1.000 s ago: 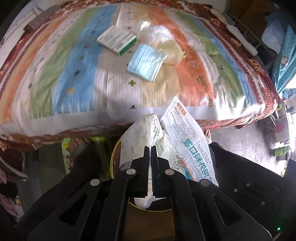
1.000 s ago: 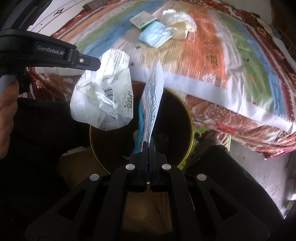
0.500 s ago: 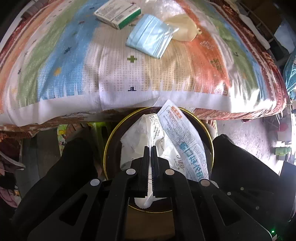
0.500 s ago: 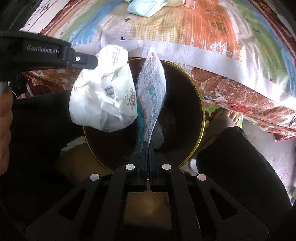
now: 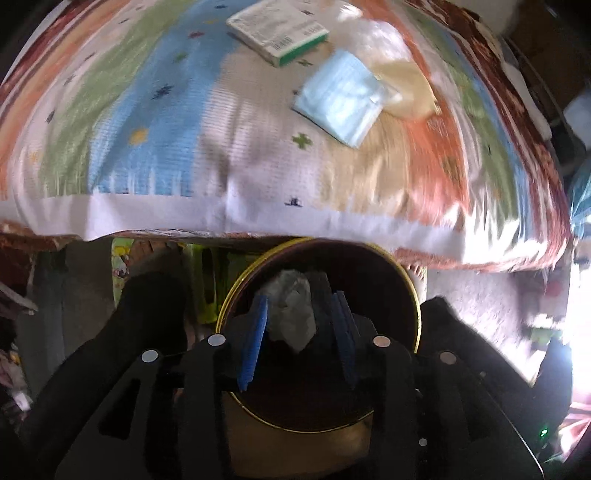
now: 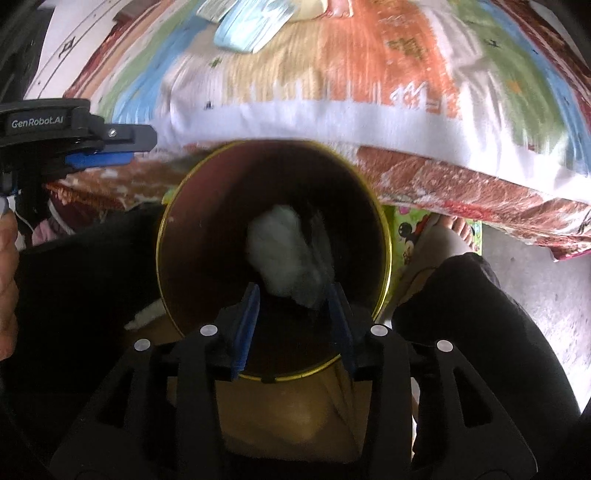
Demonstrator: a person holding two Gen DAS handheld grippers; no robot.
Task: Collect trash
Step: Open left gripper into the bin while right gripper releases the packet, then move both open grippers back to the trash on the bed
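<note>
A dark round bin with a gold rim (image 5: 415, 306) (image 6: 384, 236) stands on the floor below the bed edge. Crumpled white wrappers (image 5: 291, 310) (image 6: 284, 254) lie inside it. My left gripper (image 5: 301, 325) is open and empty above the bin; it also shows at the left of the right wrist view (image 6: 107, 147). My right gripper (image 6: 295, 310) is open and empty above the bin. On the striped bedspread (image 5: 166, 147) lie a white and green box (image 5: 277, 31), a light blue packet (image 5: 340, 98) (image 6: 251, 26) and a pale yellow wrapper (image 5: 410, 86).
The bed edge (image 6: 369, 122) overhangs the bin's far side. The person's dark-clothed legs (image 6: 480, 314) flank the bin, with a bare foot (image 6: 450, 229) on a colourful mat (image 6: 406, 236). Grey floor (image 6: 535, 273) lies to the right.
Both grippers opened and let go of their wrappers, which dropped into the bin. Both views shifted slightly and are blurred by motion.
</note>
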